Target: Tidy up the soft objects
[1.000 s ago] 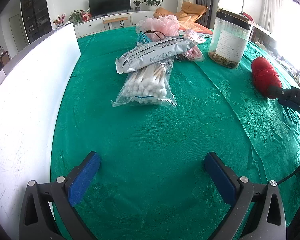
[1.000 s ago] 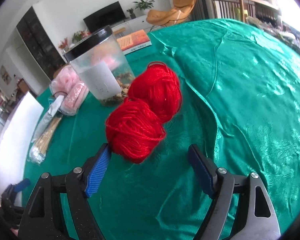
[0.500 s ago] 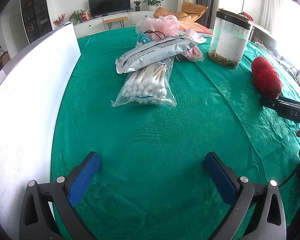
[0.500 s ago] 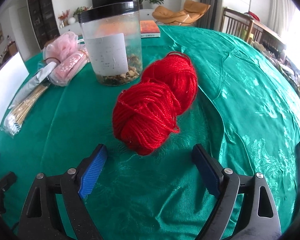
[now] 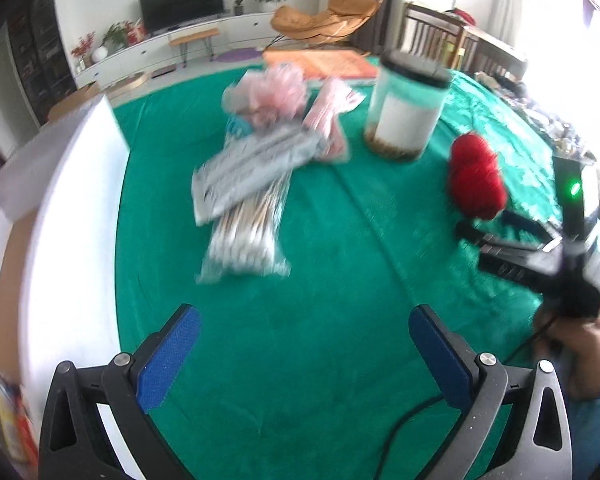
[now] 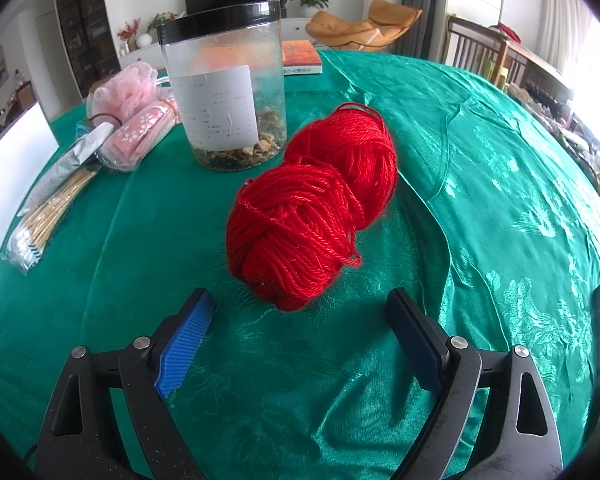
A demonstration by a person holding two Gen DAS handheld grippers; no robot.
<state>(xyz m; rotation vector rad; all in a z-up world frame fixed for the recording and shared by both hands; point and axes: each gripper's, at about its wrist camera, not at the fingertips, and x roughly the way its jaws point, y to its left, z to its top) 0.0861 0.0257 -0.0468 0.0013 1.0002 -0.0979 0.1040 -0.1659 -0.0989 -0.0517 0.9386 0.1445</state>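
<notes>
A red skein of yarn [image 6: 312, 212] lies on the green tablecloth [image 6: 500, 200], just ahead of my open, empty right gripper [image 6: 300, 332]. It also shows in the left wrist view [image 5: 476, 176], at the right, with the right gripper [image 5: 496, 220] just behind it. My left gripper [image 5: 304, 344] is open and empty above the cloth [image 5: 300, 280]. A pink bath pouf [image 6: 126, 88], a pink flowered pack [image 6: 140, 138], a silver pouch [image 5: 256, 168] and a bag of cotton swabs [image 5: 248, 236] lie in a pile.
A clear jar with a black lid [image 6: 224, 96] stands right behind the yarn. A white box wall [image 5: 60, 240] runs along the table's left side. An orange book [image 6: 300, 58] lies at the far edge. Chairs stand beyond the table.
My right gripper has let the yarn down onto the cloth and drawn back from it, open. My left gripper has swung and risen; its view is blurred.
</notes>
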